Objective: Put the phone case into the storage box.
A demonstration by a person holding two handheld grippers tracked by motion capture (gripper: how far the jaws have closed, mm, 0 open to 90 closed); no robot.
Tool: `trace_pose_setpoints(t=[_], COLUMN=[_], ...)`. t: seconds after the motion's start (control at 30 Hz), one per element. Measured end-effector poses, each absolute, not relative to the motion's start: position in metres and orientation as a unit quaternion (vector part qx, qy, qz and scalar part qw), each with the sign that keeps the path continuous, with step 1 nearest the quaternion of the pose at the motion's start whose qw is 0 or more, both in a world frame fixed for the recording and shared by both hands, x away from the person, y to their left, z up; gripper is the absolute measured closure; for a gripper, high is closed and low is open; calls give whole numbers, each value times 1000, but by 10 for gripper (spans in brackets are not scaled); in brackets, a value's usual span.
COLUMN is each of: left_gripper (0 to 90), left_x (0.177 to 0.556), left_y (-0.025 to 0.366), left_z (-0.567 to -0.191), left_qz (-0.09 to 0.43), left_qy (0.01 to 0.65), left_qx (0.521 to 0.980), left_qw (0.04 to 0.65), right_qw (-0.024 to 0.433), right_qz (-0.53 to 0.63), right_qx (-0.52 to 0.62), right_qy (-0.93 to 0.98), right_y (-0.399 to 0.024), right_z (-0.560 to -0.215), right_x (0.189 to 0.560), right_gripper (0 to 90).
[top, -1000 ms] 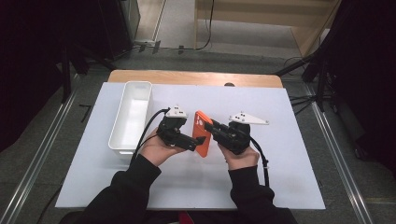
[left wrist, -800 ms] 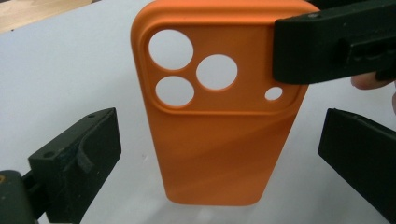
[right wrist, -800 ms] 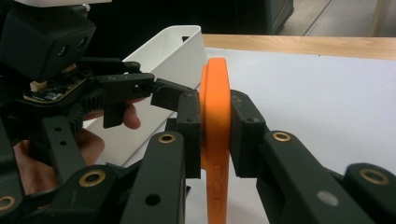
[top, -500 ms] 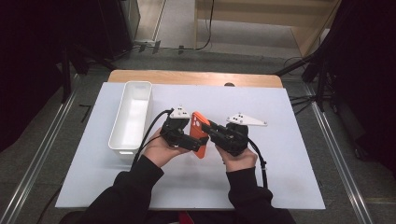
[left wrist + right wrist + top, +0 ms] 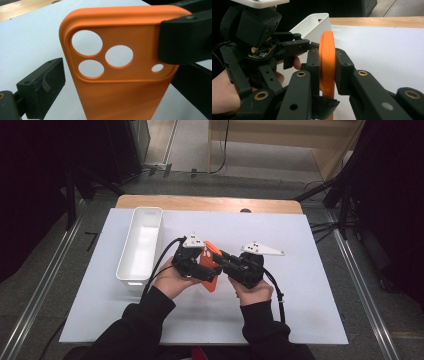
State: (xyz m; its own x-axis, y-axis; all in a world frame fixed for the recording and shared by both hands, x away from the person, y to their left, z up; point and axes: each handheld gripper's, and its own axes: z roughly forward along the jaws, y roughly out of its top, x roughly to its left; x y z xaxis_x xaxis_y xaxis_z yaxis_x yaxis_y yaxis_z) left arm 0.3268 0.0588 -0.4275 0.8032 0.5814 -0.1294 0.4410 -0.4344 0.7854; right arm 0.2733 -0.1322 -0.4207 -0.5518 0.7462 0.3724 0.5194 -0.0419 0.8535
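The right gripper's fingers (image 5: pixel 343 71) clamped the orange phone case (image 5: pixel 327 62) edge-on above the counter (image 5: pixel 300 270); the left gripper's fingers (image 5: pixel 41 87) stood released, flanking its camera-hole end, long axis pointing away toward the white tray (image 5: pixel 140 245).

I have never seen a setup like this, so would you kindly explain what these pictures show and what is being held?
A person at a table holds a hand-held gripper in each hand: a black two-jaw clamp with its own camera. The high view looks down from above: the left gripper and right gripper meet over a white sheet, with a white bin beside them. The other two pictures come from the cameras on the grippers, looking along the jaws. In the right gripper view, the right gripper is clamped on an orange phone case. The left gripper view shows the case's camera holes; one left jaw stands clear of the case, and I cannot tell whether that gripper grips.
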Motion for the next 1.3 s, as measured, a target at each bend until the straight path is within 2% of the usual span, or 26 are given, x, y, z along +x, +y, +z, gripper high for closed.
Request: trace_pose_setpoints(t=[0.43, 0.87, 1.07, 1.3], left_gripper=[139, 156, 156, 155], left_x=[325, 321, 322, 323], left_y=[59, 58, 58, 59], left_z=[-427, -425, -427, -427], left_qz=[82, 117, 118, 113], left_qy=[298, 294, 294, 294], left_qx=[839, 838, 842, 845], left_qw=[448, 445, 437, 433], right_qw=[102, 105, 92, 77], right_qz=[558, 562, 559, 569], right_qx=[460, 458, 458, 455], right_qy=[683, 681, 685, 681], right_y=[-130, -131, -131, -136], right_z=[-420, -420, -422, -421], right_x=[272, 272, 275, 277], right_gripper=[748, 740, 734, 637])
